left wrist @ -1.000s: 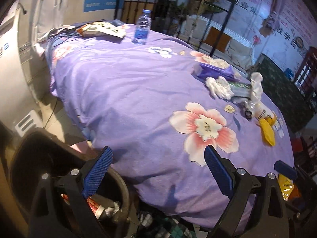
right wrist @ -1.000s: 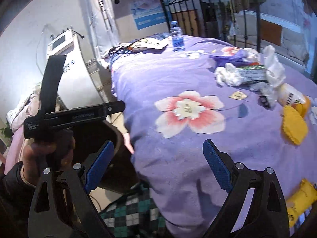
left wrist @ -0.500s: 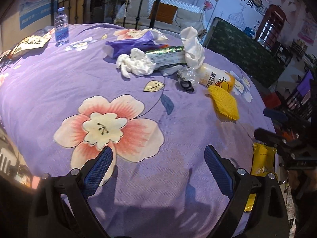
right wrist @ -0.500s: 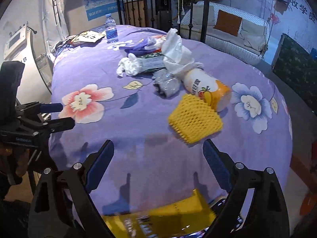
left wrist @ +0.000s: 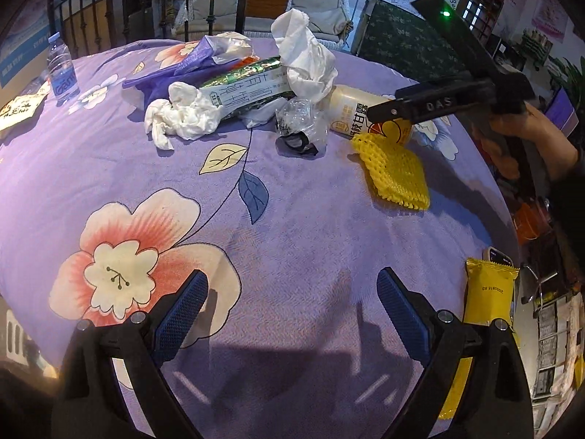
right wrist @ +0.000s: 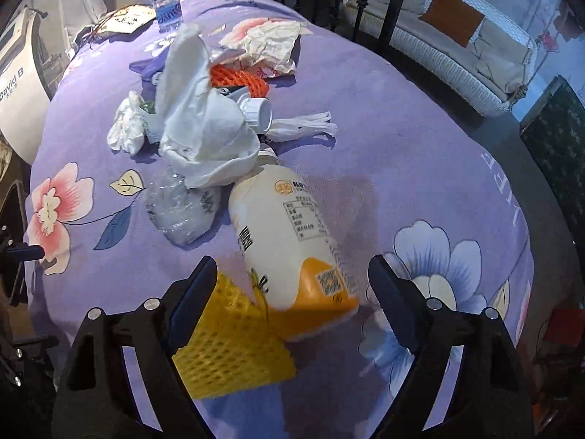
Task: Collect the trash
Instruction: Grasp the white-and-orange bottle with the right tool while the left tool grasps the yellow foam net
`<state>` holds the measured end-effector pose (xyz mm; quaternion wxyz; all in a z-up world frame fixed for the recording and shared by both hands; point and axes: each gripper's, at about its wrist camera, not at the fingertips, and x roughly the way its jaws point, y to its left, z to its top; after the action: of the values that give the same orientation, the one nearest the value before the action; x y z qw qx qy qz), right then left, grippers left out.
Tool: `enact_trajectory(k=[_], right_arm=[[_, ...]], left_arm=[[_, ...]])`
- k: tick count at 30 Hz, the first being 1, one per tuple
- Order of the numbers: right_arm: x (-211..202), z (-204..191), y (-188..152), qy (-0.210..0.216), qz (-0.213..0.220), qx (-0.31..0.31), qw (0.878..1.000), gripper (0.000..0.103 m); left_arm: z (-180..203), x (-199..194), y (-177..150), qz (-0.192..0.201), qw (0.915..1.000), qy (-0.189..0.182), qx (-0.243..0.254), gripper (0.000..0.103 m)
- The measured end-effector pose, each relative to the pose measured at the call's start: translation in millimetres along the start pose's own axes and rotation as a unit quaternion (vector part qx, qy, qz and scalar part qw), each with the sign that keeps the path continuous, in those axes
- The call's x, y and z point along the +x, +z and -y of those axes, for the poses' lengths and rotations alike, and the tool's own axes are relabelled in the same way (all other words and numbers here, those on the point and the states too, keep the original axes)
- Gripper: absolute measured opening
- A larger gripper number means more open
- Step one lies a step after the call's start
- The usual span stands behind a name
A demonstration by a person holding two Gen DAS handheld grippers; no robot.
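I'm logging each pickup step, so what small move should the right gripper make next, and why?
Probably lower the right gripper, whose jaws are closing, a little further around the white-and-orange plastic bottle. The bottle's orange end lies between the blue pads without touching them, beside the yellow foam net sleeve.

Purple floral bedspread (left wrist: 292, 226) w/ tissues (left wrist: 182, 113), bottle (right wrist: 285, 234), yellow foam net (left wrist: 395, 172).

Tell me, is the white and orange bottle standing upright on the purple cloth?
No, the bottle lies on its side on the purple cloth, beside the yellow foam net.
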<state>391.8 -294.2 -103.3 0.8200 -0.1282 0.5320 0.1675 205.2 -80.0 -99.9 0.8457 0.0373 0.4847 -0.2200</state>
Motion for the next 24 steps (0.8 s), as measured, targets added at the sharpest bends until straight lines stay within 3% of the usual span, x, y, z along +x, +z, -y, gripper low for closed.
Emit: enact_trajectory(k=[6,9,17,24], right_arm=[[40,5,18,0.024,-0.040,-0.020,0.999,0.080],[52,0,14,0.023,-0.043,-0.031,0.998,0.069],[24,11,-2,0.041,0.013,-0.001,0.999,0.062],[-9,28,-37,0.042,0.054,0.042,0.997,0.062]], left_arm=[[9,10,15,-0.005,0.9999,-0.005,0.015,0.092],[15,18,22,-0.014,0.9996,-0.017,0.018,0.092],[26,36,40,-0.027,0.9985,-0.047,0.011,0.091],[45,59,62,-0.054,0.9932,-0.103,0.011,0.091]])
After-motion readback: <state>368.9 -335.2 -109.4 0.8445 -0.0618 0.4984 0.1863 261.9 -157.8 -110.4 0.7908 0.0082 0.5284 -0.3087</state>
